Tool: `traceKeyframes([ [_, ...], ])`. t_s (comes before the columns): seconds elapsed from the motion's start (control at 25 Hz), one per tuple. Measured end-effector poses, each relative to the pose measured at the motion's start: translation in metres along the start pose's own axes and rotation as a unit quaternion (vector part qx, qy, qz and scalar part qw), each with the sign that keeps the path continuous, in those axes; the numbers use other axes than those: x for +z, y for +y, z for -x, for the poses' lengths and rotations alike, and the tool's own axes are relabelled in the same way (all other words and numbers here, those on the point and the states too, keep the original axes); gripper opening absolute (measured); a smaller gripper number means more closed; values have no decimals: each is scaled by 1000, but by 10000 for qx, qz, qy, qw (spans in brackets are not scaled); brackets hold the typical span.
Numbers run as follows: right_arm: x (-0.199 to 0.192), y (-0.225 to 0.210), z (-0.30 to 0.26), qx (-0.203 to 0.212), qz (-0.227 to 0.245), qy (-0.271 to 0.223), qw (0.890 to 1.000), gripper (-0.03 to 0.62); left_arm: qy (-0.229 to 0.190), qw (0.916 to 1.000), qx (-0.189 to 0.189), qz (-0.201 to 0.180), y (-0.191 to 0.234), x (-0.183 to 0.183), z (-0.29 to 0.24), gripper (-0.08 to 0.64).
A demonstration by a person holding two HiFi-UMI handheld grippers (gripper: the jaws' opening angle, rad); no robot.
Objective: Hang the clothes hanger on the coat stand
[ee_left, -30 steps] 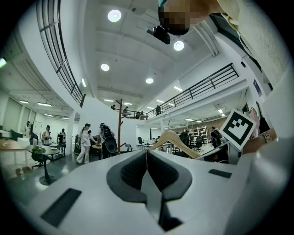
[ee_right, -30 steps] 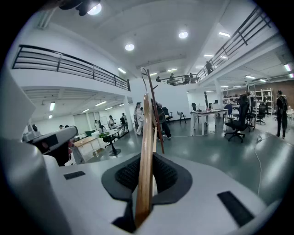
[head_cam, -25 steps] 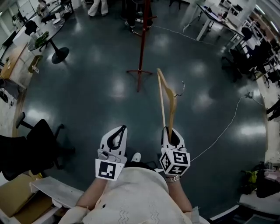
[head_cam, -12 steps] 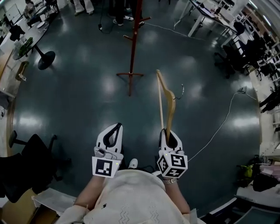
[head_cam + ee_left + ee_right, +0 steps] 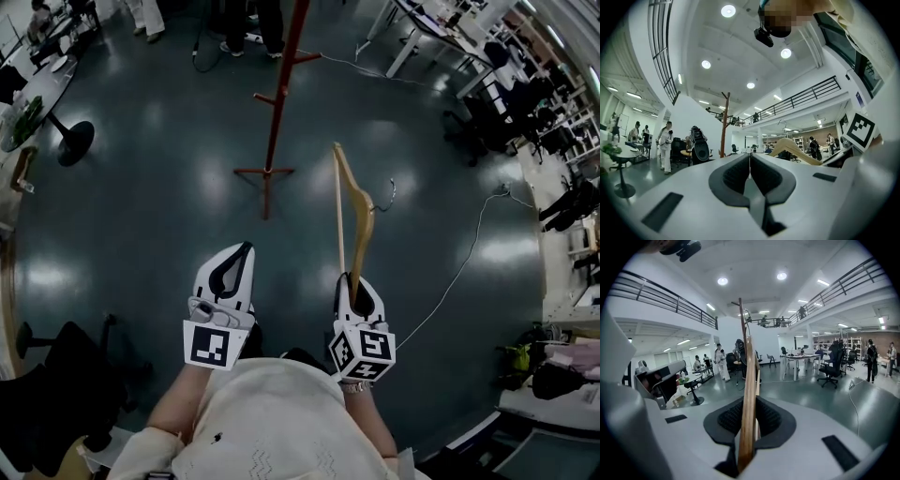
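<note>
A wooden clothes hanger [image 5: 355, 216] with a metal hook [image 5: 387, 193] stands up out of my right gripper [image 5: 354, 283], which is shut on its lower end. In the right gripper view the hanger [image 5: 748, 408] runs up between the black pads. The red-brown coat stand [image 5: 274, 103] rises from its feet [image 5: 264, 173] on the dark floor, ahead and to the left of the hanger; it also shows in the left gripper view as a thin pole [image 5: 724, 124]. My left gripper [image 5: 232, 269] is shut with nothing in it, level with the right one.
Desks and office chairs [image 5: 487, 103] line the right side, and a cable [image 5: 459, 267] trails across the floor. A round table [image 5: 37, 103] stands far left, a black chair [image 5: 56, 394] at lower left. People's legs [image 5: 267, 28] stand behind the stand.
The view has advanced toward the coat stand, whose feet now sit lower and more to the left. Both grippers keep their pose, and the hanger stays held.
</note>
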State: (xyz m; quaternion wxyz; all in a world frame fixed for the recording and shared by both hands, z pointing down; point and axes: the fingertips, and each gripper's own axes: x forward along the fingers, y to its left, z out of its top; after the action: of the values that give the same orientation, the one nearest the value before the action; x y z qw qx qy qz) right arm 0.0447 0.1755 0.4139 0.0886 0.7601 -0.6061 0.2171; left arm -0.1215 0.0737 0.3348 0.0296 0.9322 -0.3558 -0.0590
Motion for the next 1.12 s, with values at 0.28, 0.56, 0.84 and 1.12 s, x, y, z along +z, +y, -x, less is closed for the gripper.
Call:
traceKeyframes([
  [0.28, 26, 26, -44, -43, 93, -106, 9999, 63, -92, 9998, 142, 84, 58, 5, -18, 14],
  [0.56, 35, 33, -80, 14, 203, -100, 9997, 63, -52, 9998, 100, 139, 73, -11, -31, 14],
  [0.84, 54, 22, -136, 114, 219, -38, 9997, 63, -30, 9998, 172, 75, 89, -9, -68, 14],
  [1.12, 81, 17, -226, 218, 551, 9, 9982, 63, 98, 9987, 475, -143, 134, -14, -114, 14],
])
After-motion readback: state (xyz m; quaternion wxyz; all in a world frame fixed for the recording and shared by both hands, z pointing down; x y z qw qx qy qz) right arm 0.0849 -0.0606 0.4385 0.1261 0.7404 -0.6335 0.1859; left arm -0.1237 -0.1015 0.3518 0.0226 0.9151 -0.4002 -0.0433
